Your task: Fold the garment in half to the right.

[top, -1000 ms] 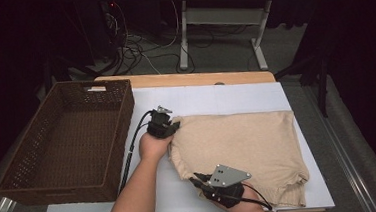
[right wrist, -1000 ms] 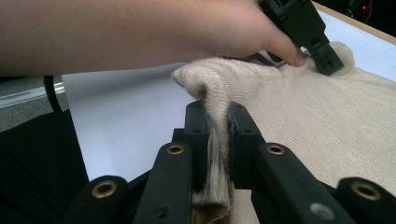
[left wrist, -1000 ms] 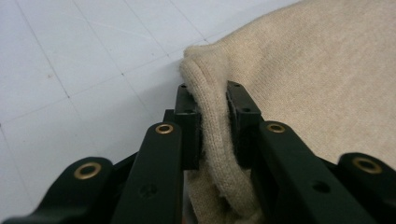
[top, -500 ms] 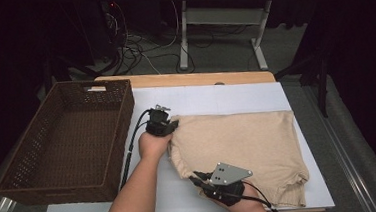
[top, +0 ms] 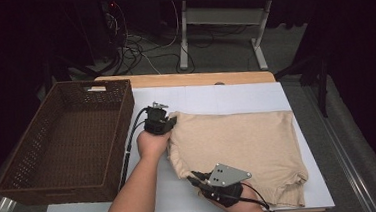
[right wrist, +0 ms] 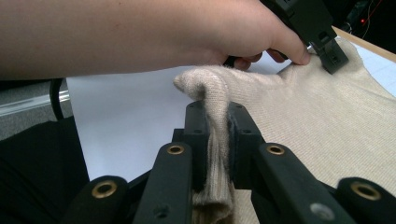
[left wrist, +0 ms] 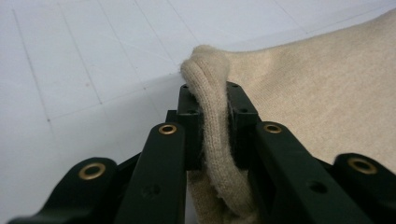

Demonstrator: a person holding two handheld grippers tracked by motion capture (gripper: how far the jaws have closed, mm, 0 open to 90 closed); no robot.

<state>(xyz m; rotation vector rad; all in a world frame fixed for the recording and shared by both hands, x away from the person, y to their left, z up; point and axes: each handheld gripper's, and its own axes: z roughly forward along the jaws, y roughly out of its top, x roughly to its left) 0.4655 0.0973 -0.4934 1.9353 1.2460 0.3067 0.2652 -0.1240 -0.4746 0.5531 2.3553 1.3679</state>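
Note:
A beige knit garment (top: 244, 144) lies folded on the white table cover (top: 210, 97). My left gripper (top: 169, 120) is shut on the garment's far left corner; in the left gripper view a roll of beige cloth (left wrist: 215, 116) is pinched between the black pads. My right gripper (top: 193, 177) is shut on the near left corner, and in the right gripper view a fold of the cloth (right wrist: 215, 126) stands up between its pads. The left hand (right wrist: 196, 32) and the left gripper (right wrist: 334, 56) show beyond that fold.
A brown wicker basket (top: 15, 168) with nothing in it stands left of the table cover. A wooden table edge (top: 194, 79) runs along the back. Cables (top: 142, 49) and a metal table frame (top: 220, 18) are on the floor beyond.
The left gripper has shifted slightly at the garment's far left corner. The right gripper and the garment look unmoved.

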